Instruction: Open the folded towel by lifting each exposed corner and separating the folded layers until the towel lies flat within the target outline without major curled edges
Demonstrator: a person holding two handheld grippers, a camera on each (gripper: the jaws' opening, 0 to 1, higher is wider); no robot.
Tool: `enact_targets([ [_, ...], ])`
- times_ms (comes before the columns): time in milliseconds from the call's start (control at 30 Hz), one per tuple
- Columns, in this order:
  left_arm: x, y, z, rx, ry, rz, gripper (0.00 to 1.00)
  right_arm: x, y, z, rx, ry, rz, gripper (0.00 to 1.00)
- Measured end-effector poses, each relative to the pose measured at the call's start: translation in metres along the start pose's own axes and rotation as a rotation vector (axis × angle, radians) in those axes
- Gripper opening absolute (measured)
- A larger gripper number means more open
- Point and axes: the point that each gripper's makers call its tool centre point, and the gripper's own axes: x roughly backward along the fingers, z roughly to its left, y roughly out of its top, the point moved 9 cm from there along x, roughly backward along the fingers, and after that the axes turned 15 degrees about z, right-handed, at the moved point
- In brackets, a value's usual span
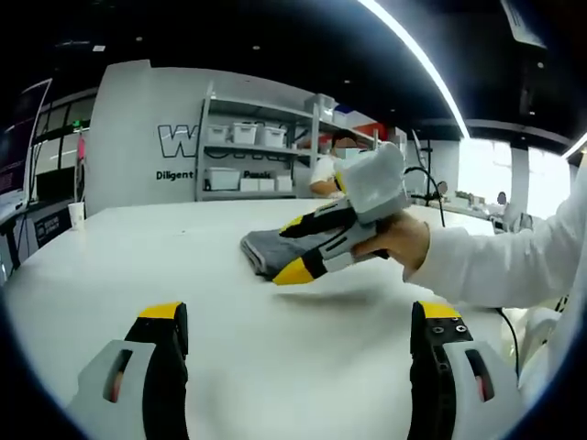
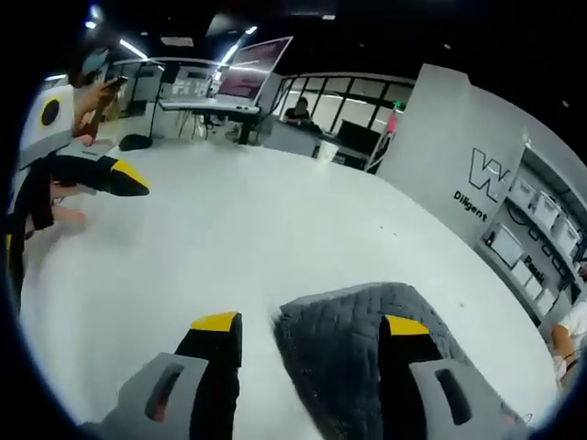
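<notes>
The folded grey quilted towel (image 1: 261, 249) lies on the white table (image 1: 165, 257). In the left gripper view, a hand in a white sleeve holds my right gripper (image 1: 292, 247) over the towel's near edge, jaws apart. The right gripper view shows the towel (image 2: 339, 357) close up. There my right gripper (image 2: 312, 325) is open, one jaw over the fabric and the other over bare table just beside the fold's edge. My left gripper (image 1: 298, 321) is open and empty, well short of the towel. One of its yellow-tipped fingers (image 2: 110, 174) shows at the far left of the right gripper view.
A shelf rack (image 1: 248, 156) with white bins stands past the table's far edge, by a grey wall with lettering. A paper cup (image 1: 76, 214) sits near the table's far left corner. Desks with monitors (image 2: 248, 78) and people are in the background.
</notes>
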Motion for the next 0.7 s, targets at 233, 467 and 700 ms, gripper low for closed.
enact_targets([
  [233,0.003,0.000,0.000,-0.004,0.002,0.000,1.00,-0.011,-0.004,0.003,0.073,-0.007,0.036,0.31],
  [467,0.009,0.003,0.001,0.003,0.009,-0.006,1.00,-0.009,-0.003,-0.001,0.107,-0.009,-0.014,0.05],
  [700,0.011,0.007,-0.002,0.000,0.008,-0.004,1.00,0.009,-0.001,-0.011,0.110,-0.052,-0.079,0.00],
])
